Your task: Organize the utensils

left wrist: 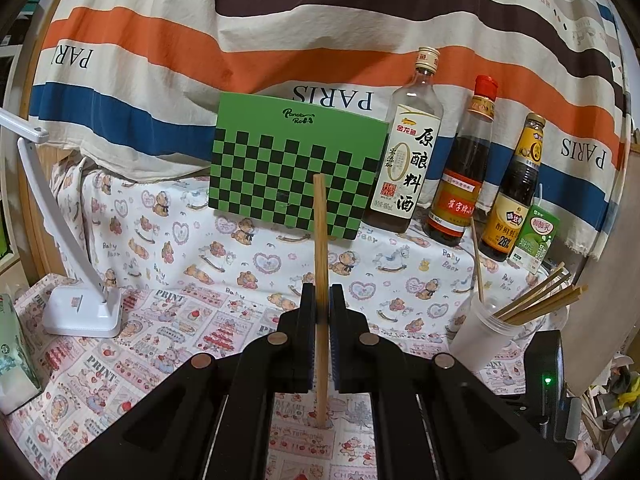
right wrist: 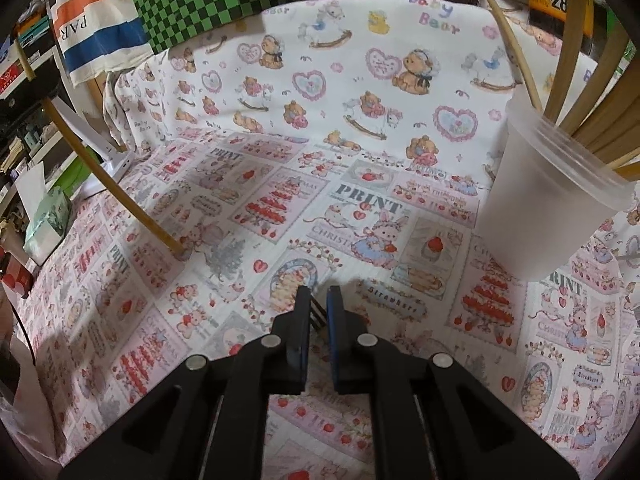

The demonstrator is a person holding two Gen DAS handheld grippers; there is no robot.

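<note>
Left tongs point(left wrist: 321, 300) clamped on upright chopstick point(left wrist: 320, 240), tip resting on desk point(left wrist: 200, 248); right tongs point(right wrist: 319, 300) nearly closed, contents unclear. Mid-transfer; next: lift, carry to cup point(left wrist: 482, 332).

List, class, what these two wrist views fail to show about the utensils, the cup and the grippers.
1. Chopstick midsection: left view, hidden between the left gripper jaws.
2. Cup interior and stick bottoms: frosted wall hides them in both views.
3. Fork in the right gripper: right view, only tines show.
4. Bottle tops: right view, cut off by the top edge.
</note>
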